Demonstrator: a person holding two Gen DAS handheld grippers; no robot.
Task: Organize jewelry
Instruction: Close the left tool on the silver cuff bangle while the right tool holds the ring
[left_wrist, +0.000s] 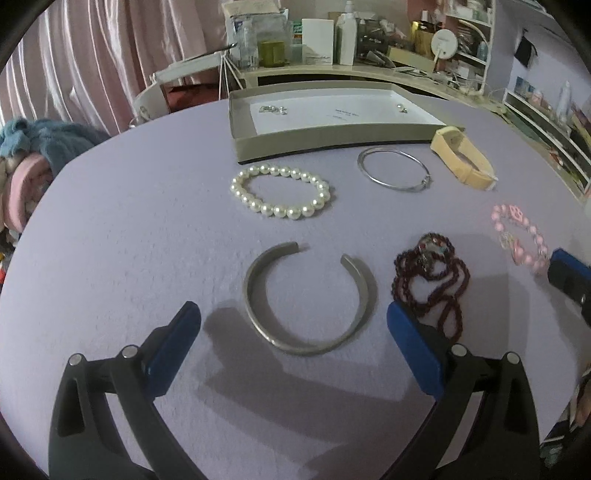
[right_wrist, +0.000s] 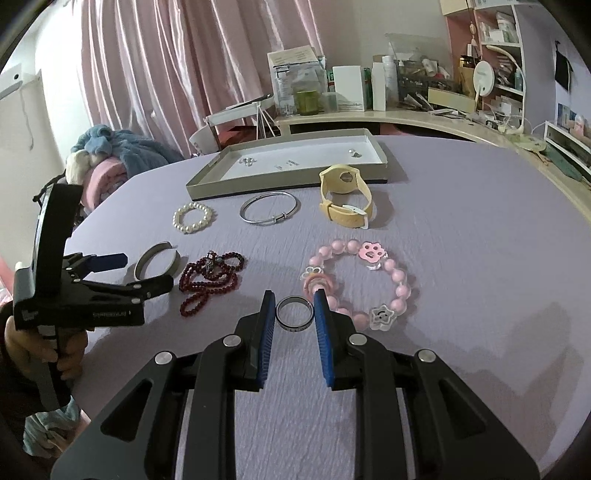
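In the left wrist view my left gripper (left_wrist: 293, 314) is open, its blue pads on either side of a grey metal cuff bracelet (left_wrist: 309, 300) lying on the lilac table. In the right wrist view my right gripper (right_wrist: 294, 310) has its pads closed against both sides of a dark ring (right_wrist: 294, 315). A pink bead bracelet (right_wrist: 364, 280) with charms lies just right of it, touching the right pad. The flat jewelry tray (right_wrist: 221, 184) sits at the back with a few small pieces inside. My left gripper also shows in the right wrist view (right_wrist: 142, 275).
On the table: a pearl bracelet (left_wrist: 281, 192), a thin silver bangle (left_wrist: 394, 168), a yellow watch (right_wrist: 345, 201), a dark red bead necklace (left_wrist: 430, 282). Blankets (right_wrist: 110, 151) are piled off the table's left edge. A cluttered desk (right_wrist: 369, 110) stands behind.
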